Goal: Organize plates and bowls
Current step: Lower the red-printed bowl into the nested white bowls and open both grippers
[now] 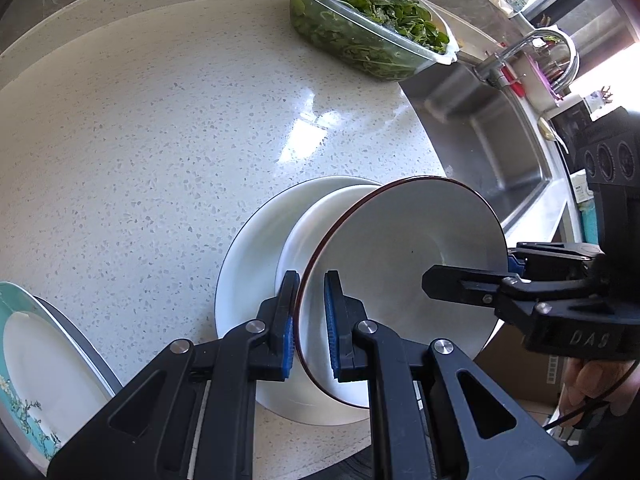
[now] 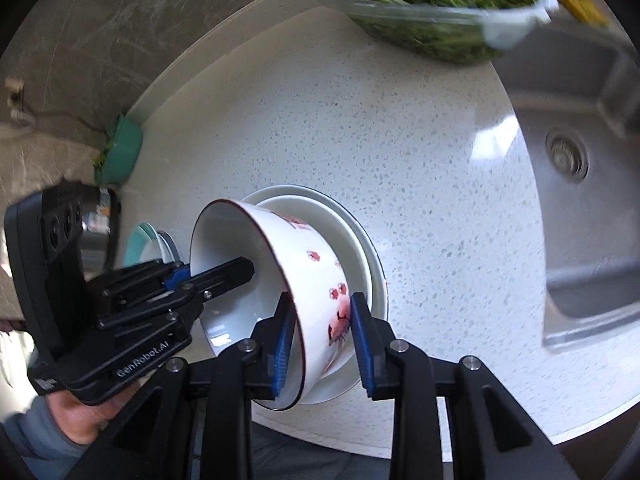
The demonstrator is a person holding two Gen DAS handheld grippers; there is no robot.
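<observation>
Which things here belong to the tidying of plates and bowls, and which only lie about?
For the job: flowered bowl, white bowl, white plate, teal-rimmed plate.

Lying about: tub of greens, sink, tap.

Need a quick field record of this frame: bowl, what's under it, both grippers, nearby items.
bowl: white red-rimmed bowl with red flower print, tipped on its side over the stack
stack: white plate on the speckled counter, with a smaller white dish on it
left gripper: shut on the bowl's rim, one pad inside, one outside
right gripper: astride the opposite rim; contact unclear
nearby: clear container of greens at the back, steel sink beside the counter, teal floral plate at the near edge
</observation>
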